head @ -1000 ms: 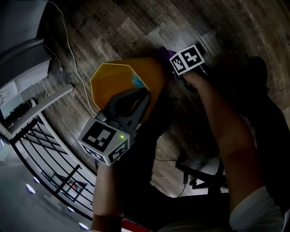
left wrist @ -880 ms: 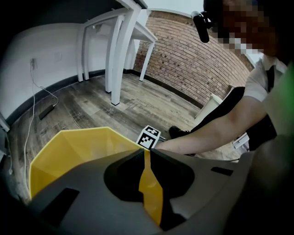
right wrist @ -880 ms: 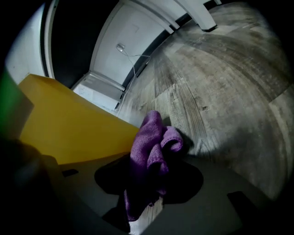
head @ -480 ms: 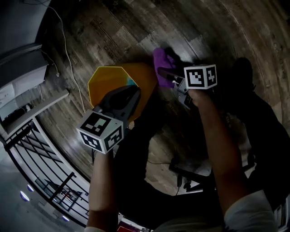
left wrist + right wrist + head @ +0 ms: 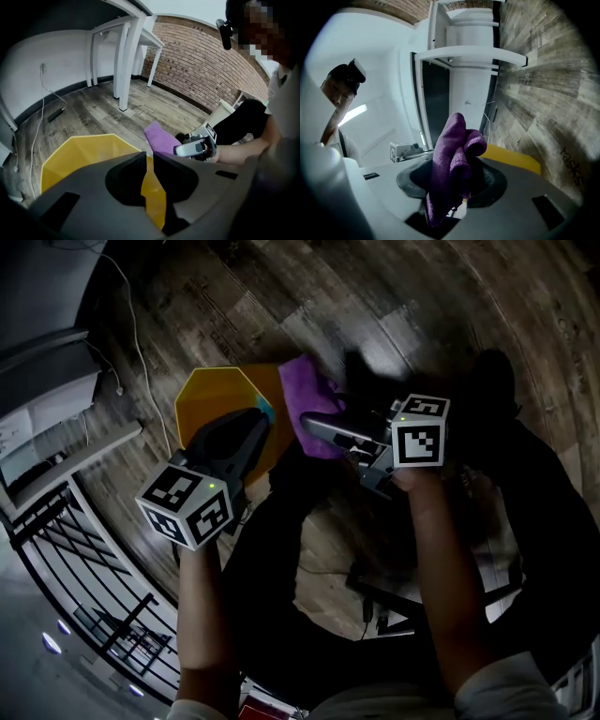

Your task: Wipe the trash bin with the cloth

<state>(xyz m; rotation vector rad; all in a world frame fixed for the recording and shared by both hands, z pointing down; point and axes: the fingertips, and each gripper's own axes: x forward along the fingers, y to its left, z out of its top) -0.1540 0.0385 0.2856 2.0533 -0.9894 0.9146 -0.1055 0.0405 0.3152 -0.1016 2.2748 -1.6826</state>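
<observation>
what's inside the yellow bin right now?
Bare yellow walls show inside the trash bin. The left gripper, clamped on its rim, covers the near part, so the bottom can't be checked.

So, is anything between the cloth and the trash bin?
Nothing visible. The purple cloth, clamped in the right hand-held gripper, is beside the rim of the yellow trash bin; the left hand-held gripper grips that rim.
</observation>
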